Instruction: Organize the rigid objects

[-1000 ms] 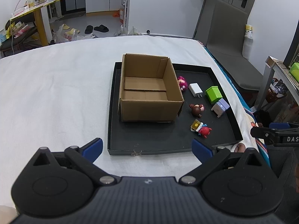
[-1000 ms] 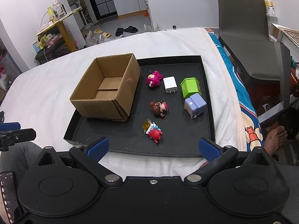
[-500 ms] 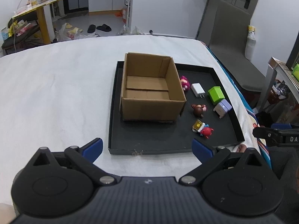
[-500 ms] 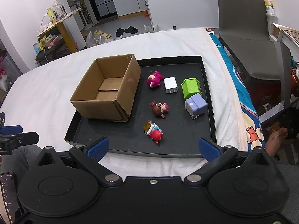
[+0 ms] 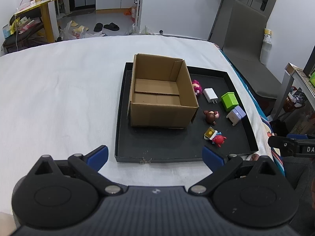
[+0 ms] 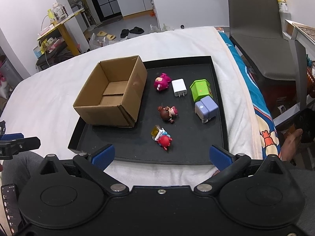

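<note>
both grippers, left gripper (image 5: 155, 154) and right gripper (image 6: 161, 155), hover with jaws spread wide and empty before a shallow black tray (image 6: 220, 106) on a white-covered bed (image 5: 59, 98); an open brown cardboard box (image 6: 112, 100) sits on its left side, six small toys and a white charger (image 6: 179, 87) on its right.

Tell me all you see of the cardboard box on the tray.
The cardboard box is plain brown corrugated card, open-topped and upright, with nothing visible inside; two bottom flaps meet at a seam. It stands on the left part of the black tray, with the toys to its right. A pink figure lies close by its right wall; contact unclear.
</note>
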The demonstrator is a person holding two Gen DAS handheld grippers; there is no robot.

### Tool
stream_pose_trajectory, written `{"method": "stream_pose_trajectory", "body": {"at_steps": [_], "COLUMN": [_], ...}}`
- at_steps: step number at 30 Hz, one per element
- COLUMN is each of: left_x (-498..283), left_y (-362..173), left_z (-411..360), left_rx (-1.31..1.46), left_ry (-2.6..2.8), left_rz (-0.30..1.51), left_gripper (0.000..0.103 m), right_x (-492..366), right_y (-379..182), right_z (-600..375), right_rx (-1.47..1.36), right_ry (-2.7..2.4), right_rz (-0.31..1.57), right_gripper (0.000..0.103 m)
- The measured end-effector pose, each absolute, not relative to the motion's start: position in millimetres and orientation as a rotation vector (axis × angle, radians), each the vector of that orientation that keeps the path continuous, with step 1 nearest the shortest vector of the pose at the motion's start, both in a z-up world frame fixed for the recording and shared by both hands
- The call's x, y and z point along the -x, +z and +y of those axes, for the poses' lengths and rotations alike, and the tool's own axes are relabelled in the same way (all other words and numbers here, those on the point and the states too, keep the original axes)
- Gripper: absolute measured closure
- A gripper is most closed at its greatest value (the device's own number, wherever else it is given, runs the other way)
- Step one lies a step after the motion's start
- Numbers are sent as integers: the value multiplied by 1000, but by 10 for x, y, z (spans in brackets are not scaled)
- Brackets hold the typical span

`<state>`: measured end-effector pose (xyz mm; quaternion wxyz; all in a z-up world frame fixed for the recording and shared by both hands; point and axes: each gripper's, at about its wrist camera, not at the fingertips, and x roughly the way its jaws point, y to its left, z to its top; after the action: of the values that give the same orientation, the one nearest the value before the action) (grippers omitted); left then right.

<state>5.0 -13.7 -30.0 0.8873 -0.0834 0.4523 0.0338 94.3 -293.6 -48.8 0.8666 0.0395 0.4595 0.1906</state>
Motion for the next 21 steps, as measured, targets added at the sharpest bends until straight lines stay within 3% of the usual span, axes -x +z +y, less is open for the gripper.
{"method": "stream_pose_trajectory", "body": {"at_steps": [21], "left_x": [-3], "left_y": [-282], "left_z": [-139], "left_rx": [161], "left_ry": [97], "left_rz": [932], "left_gripper": [2], "right_x": [-903], "right_y": [-455], "right_z": [-2987], "right_rx": [-91], "right_ry": [390], "right_rz": [956], "right_gripper": [0]}}
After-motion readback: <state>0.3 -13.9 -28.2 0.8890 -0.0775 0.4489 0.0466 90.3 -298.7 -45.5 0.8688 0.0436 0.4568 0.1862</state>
